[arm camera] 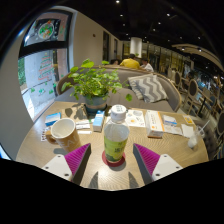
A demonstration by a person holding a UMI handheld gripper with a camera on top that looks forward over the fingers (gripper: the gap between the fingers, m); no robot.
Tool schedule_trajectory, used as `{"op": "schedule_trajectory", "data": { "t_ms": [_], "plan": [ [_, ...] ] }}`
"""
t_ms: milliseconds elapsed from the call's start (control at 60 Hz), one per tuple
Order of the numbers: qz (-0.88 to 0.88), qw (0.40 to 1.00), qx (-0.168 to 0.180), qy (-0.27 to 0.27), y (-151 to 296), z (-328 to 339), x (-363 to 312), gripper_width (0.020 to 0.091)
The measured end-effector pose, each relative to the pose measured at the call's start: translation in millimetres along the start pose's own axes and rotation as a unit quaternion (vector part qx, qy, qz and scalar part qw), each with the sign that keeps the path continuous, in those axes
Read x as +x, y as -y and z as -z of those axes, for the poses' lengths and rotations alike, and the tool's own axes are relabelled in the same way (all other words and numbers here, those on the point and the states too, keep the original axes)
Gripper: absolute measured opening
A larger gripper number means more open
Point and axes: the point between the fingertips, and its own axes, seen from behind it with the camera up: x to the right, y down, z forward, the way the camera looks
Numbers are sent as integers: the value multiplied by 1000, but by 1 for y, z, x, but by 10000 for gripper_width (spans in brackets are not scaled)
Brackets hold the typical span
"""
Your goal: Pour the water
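round wooden table [150, 150], green bottle [116, 138] upright between open jaws, gaps either side

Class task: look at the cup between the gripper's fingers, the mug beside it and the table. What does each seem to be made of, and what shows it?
Cup, standing between the open gripper fingers: probably paper, matte with a green print. Mug: looks like glazed ceramic, smooth cream sheen, thick handle. Table: wood or wood-look laminate, pale with a flat finish; which one cannot be told.
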Motion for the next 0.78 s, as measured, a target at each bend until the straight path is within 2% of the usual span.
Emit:
{"op": "schedule_trajectory", "data": {
  "t_ms": [333, 683, 783],
  "plan": [
    [-35, 997, -35, -55, -24, 157, -35, 850],
    [-40, 995, -39, -85, -35, 201, -33, 853],
    [-34, 996, -24, -74, -29, 206, -35, 854]
  ]
}}
